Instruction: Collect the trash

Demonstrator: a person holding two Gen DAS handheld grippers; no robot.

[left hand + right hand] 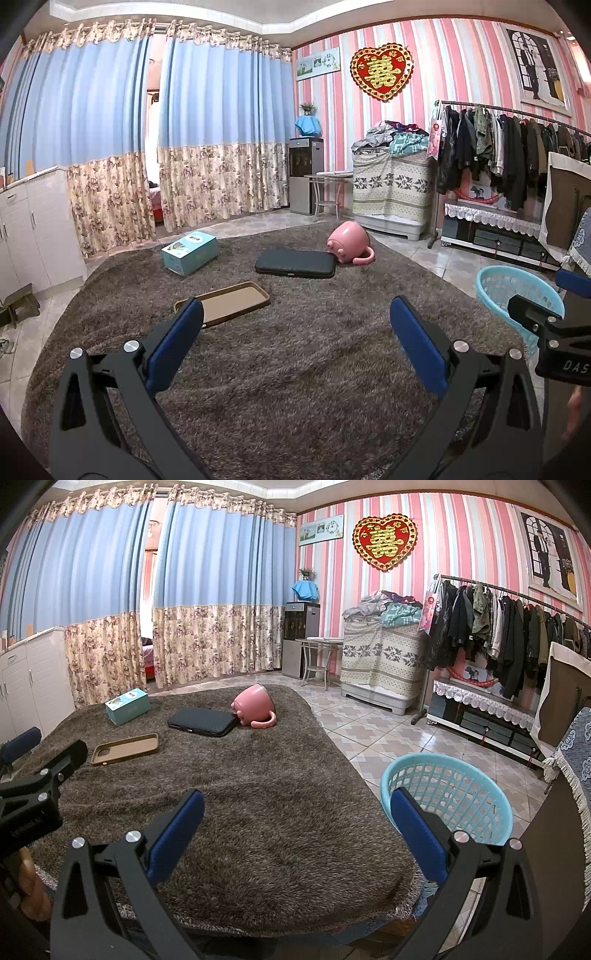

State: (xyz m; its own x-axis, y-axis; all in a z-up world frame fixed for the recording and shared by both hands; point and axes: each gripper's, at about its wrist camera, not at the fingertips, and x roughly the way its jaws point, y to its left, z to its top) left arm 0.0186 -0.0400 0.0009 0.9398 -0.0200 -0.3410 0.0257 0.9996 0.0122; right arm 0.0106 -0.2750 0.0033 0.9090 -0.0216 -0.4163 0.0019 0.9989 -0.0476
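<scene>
Claws level: my left claw (295, 332) and right claw (297, 812) both hover spread wide and empty over the shaggy brown worktop (258, 794). Beyond them lie the phone case (125, 748), dark pouch (201, 722), tipped pink mug (255, 705) and tissue box (127, 706). Basket (454, 794) stands just past the worktop's right edge.

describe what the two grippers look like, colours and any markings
Both the left gripper and the right gripper have black angular frames with triangular cut-outs, silver round bolt heads at the joints and flat blue pads on the fingers. White lettering, partly cut off, marks the right gripper's black body.
</scene>
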